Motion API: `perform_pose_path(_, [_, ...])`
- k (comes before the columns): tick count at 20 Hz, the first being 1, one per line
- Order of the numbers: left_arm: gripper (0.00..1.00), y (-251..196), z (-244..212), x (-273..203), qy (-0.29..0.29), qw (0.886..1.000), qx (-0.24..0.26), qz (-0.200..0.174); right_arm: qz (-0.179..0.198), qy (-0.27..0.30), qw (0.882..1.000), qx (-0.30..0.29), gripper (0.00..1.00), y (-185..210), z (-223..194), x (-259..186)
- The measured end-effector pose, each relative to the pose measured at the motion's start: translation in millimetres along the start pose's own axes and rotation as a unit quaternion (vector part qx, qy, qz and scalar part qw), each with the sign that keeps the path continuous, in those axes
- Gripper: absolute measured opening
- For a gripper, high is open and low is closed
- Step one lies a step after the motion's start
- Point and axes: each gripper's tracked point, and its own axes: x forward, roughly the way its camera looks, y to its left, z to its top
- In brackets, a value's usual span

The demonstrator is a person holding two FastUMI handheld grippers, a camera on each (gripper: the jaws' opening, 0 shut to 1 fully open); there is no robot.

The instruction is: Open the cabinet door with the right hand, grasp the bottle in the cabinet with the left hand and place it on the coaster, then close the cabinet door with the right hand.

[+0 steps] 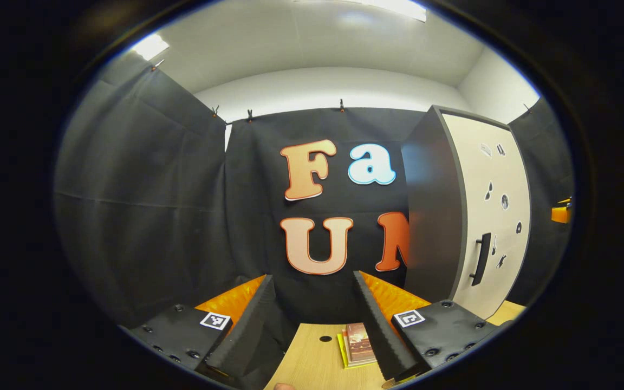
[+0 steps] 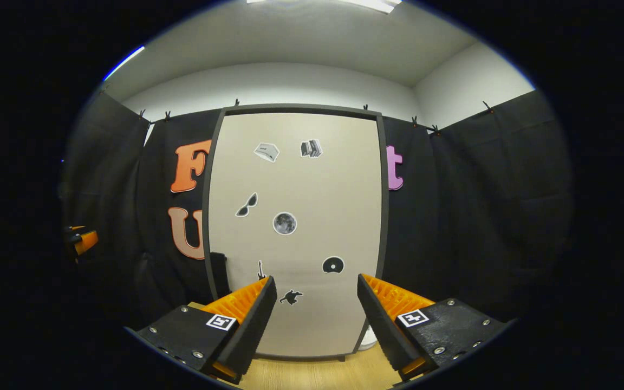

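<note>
A tall dark cabinet [image 2: 214, 189] stands on the wooden table, and its beige stickered door [image 2: 296, 216] is shut, hiding the inside. The door's black handle [image 2: 217, 273] is on its left edge. My right gripper [image 2: 314, 319] faces the door from a short way off, open and holding nothing. In the left gripper view the cabinet door [image 1: 488, 206] and handle [image 1: 481, 259] are off to the right. My left gripper [image 1: 317, 325] is open and empty above the table. A flat reddish-brown square on a yellow pad [image 1: 358, 344], maybe the coaster, lies between its fingertips.
The wooden table [image 1: 306, 360] runs up to the black cloth wall. A small dark hole [image 1: 325, 338] marks the tabletop near the flat square. A white object [image 2: 369, 338] peeks out at the cabinet's lower right. The other gripper [image 2: 82, 241] shows orange at the far left.
</note>
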Motion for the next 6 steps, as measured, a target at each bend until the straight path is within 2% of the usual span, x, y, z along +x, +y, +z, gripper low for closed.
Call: perform_pose_path(6, [0.94,2.6,16.0,-11.3,-0.007,1.000,-0.008,-0.001,0.002,-0.006,1.000,0.001,0.93,-1.0,12.0,-13.4])
